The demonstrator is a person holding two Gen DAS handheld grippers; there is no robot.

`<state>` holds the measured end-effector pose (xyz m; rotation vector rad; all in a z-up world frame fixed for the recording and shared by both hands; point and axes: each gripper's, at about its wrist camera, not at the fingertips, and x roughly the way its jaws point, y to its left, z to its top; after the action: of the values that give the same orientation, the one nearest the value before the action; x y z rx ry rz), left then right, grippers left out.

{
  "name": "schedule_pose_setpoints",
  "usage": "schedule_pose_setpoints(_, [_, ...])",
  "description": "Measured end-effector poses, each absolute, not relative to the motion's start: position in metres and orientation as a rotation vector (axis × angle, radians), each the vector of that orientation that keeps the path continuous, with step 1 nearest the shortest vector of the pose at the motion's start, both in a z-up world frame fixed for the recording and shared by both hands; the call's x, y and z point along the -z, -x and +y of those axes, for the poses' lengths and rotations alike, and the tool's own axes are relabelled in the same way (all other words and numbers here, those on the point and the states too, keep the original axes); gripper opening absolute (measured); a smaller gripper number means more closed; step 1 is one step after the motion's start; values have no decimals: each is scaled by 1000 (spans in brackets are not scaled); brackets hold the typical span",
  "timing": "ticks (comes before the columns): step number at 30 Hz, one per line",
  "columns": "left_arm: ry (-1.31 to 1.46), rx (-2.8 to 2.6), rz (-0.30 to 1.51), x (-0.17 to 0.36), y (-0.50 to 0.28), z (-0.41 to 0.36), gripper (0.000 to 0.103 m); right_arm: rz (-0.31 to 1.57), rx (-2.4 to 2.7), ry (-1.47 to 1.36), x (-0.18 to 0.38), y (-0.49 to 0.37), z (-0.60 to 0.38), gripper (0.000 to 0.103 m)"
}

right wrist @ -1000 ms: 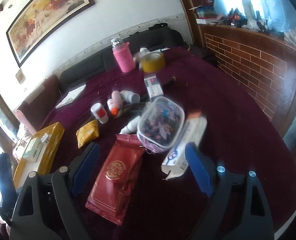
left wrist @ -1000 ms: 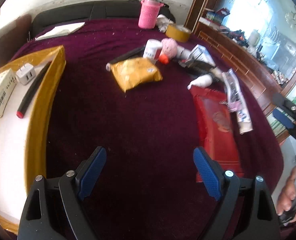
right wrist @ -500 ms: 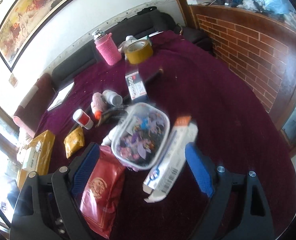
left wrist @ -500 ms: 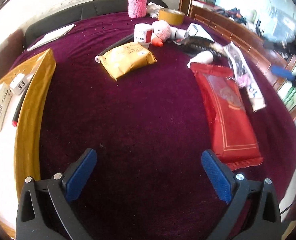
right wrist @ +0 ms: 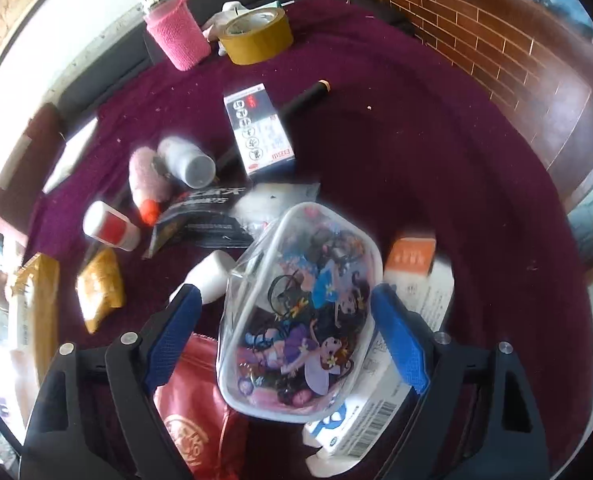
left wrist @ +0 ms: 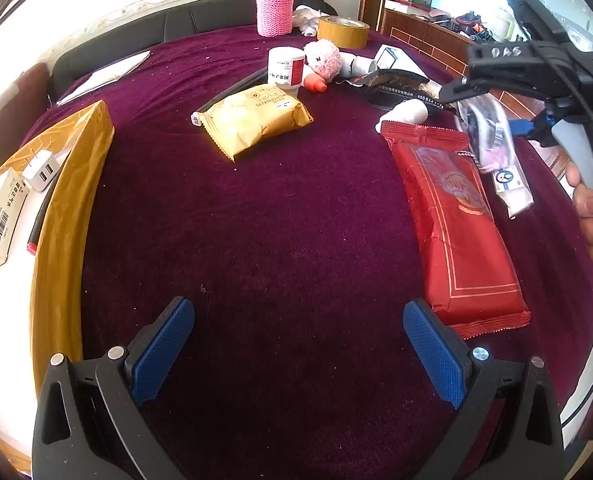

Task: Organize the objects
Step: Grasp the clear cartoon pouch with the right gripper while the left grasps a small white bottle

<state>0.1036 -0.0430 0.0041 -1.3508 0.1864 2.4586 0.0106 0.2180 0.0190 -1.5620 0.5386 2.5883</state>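
Note:
My left gripper hangs open over bare purple cloth with nothing between its blue pads. A red packet lies just right of it, and a yellow packet lies further back. My right gripper straddles a clear pouch with a cartoon print. Its jaws are closing; the right pad is at the pouch's edge and a gap shows on the left. The pouch rests on the red packet and a white toothpaste box. The left wrist view shows the right gripper over the pouch.
A yellow-rimmed box at the left holds a charger, a carton and a pen. Further back are a white jar, a pink plush, a tape roll and a pink knitted bottle. A card box lies beyond the pouch.
My right gripper came down and forward over the cartoon pouch and its jaws narrowed. The left gripper's jaws widened and it stayed almost in place. The right gripper entered the left wrist view.

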Motion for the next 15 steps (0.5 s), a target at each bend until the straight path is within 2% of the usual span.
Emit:
schedule_pose_setpoints(1, [1350,-2459,185,-4,-104,-43,101,500,-2583,1574,-17,-10,217,62])
schedule_pose_setpoints(2, [1349,-2457,180,-4,-103,-43,101,477,-2557,1607,-13,-9,217,42])
schedule_pose_setpoints(3, [1346,-2453,167,-5,-102,-45,101,485,-2530,1639,-7,-10,221,33])
schedule_pose_setpoints(4, [1343,-2444,143,-5,-101,-47,101,502,-2517,1657,-2,-12,225,30])
schedule_pose_setpoints(6, [1352,-2403,65,-10,-99,-54,97,556,-2543,1637,1,-20,234,29])
schedule_pose_setpoints(7, [1350,-2373,12,-14,-98,-56,92,585,-2556,1622,1,-25,238,29])
schedule_pose_setpoints(9, [1335,-2327,-74,-24,-95,-55,91,648,-2607,1576,-3,-37,246,28])
schedule_pose_setpoints(15, [1338,-2247,-138,-36,-78,-24,91,832,-2756,1458,-22,-71,266,28])
